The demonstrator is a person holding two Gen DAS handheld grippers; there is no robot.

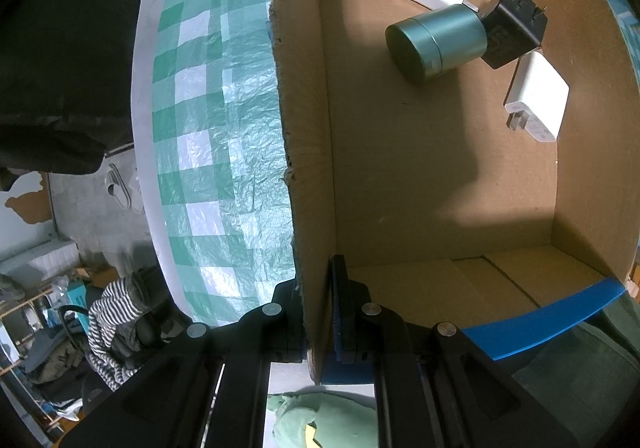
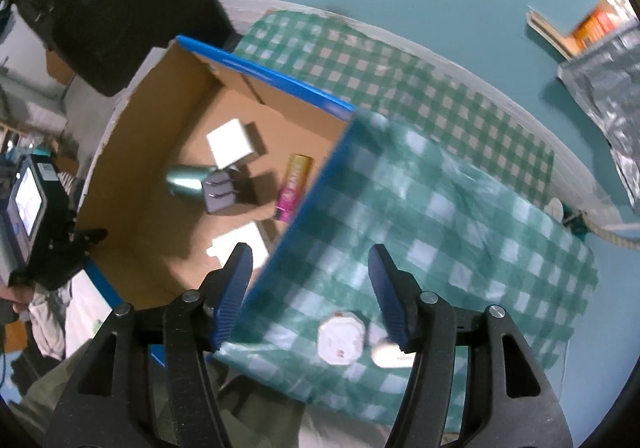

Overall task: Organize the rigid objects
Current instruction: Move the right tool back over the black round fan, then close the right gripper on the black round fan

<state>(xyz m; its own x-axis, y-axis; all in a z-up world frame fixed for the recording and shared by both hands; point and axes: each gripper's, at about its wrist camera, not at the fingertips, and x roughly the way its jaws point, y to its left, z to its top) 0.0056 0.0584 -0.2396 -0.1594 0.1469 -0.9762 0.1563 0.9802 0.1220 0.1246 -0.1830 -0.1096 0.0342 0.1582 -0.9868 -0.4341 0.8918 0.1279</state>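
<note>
Left wrist: left tool (image 1: 320, 312) clamps cardboard box (image 1: 308, 128) wall; right tool (image 2: 310, 288) gapes beside it.

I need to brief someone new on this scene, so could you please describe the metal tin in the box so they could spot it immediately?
Start at the open cardboard box on the green checked tablecloth, whose wall the left gripper is clamping. On its floor, near the far end, lies the green tin, touching a black plug adapter. It is the only round, metallic thing there; its neighbours are blocky white or black chargers.
</note>
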